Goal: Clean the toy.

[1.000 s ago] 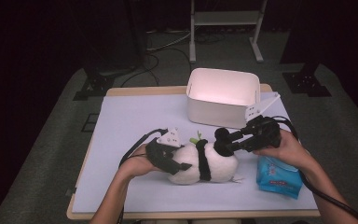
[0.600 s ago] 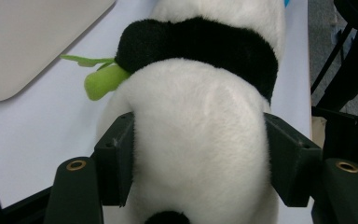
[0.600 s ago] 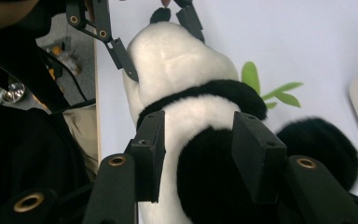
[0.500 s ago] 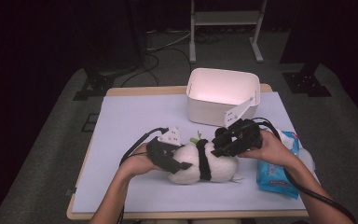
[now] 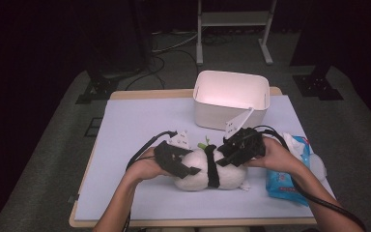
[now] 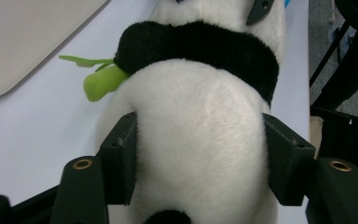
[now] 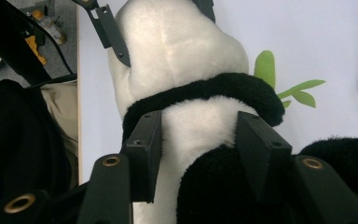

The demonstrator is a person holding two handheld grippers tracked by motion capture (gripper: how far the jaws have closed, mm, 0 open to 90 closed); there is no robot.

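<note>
A black-and-white plush panda (image 5: 195, 175) lies on its side near the table's front edge, a green bamboo sprig (image 6: 100, 81) at its chest. My left gripper (image 5: 188, 164) is shut on its white rear end (image 6: 200, 130); the jaws have just closed further and the pads dent the fur. My right gripper (image 5: 223, 157) comes from the right and stands astride the panda (image 7: 177, 42) at the black band. Its jaws opened a little within the last second. Fur fills the gap, with no squeeze showing. The left gripper's fingers (image 7: 112, 32) show at the far end.
A white open bin (image 5: 229, 73) stands behind the panda at the middle back of the pale mat (image 5: 135, 125). A blue pack of wipes (image 5: 285, 180) lies under my right forearm at the front right. The mat's left half is bare.
My right gripper has moved left and slightly down, from beside the panda's head onto the panda. The left gripper and the panda have kept their place.
</note>
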